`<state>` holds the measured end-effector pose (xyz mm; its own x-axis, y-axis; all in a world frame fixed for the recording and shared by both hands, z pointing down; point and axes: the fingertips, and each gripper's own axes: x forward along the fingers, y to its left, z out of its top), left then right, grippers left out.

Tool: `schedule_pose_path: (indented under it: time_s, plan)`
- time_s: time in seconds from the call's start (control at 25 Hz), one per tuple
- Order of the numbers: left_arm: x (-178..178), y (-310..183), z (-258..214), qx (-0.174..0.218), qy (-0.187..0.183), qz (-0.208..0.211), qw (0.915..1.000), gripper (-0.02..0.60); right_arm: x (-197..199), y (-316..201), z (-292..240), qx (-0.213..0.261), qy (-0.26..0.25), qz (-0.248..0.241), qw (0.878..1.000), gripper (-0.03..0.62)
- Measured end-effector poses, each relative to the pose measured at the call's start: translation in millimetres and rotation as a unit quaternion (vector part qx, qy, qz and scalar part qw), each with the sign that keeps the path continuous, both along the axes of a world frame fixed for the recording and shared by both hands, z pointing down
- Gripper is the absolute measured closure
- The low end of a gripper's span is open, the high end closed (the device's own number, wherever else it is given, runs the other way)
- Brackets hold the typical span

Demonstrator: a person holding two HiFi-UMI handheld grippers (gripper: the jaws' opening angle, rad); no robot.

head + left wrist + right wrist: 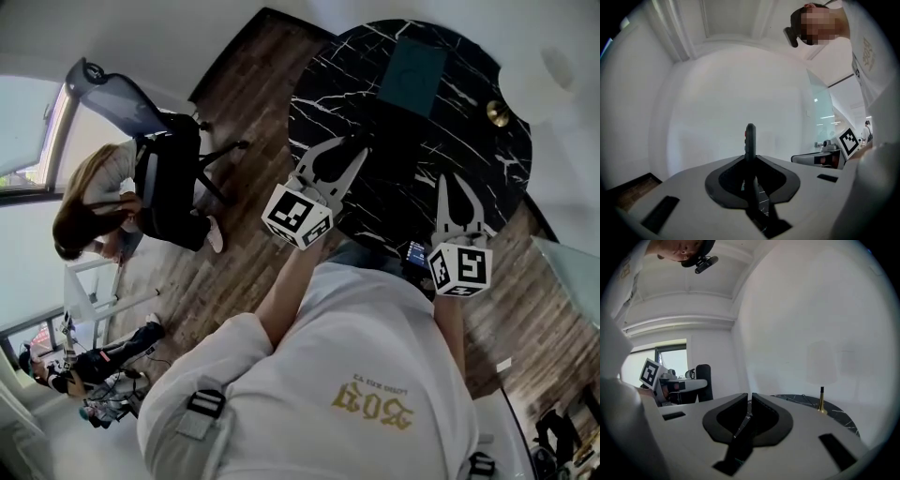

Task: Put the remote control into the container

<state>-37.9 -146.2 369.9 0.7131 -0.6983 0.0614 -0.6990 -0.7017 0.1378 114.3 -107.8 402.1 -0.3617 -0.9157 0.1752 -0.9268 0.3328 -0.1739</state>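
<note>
In the left gripper view a slim dark remote control (750, 138) stands edge-on and upright, and my left gripper (750, 158) is shut on its lower part. In the head view that gripper (352, 155) hangs over the near left part of the black marble table (473, 80); the remote is hard to make out there against the dark top. A dark teal square container (412, 75) lies on the table's far side, apart from both grippers. My right gripper (457, 183) (750, 398) is held over the table's near right edge, jaws together with nothing between them.
A brass lamp base (498, 114) stands at the table's right rim, its stem (821, 401) showing in the right gripper view. On the wooden floor to the left are an office chair (141, 103) and a seated person (94, 202).
</note>
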Motion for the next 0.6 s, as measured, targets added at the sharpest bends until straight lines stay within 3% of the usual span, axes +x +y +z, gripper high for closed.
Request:
schedule_pose_path:
  time_s: [0.6]
  plan:
    - [17.9,-37.1,59.5,-0.093,0.017,0.039,0.9947,0.511,-4.0,-37.7,32.5,-0.025,0.033,0.008,0.999,0.582]
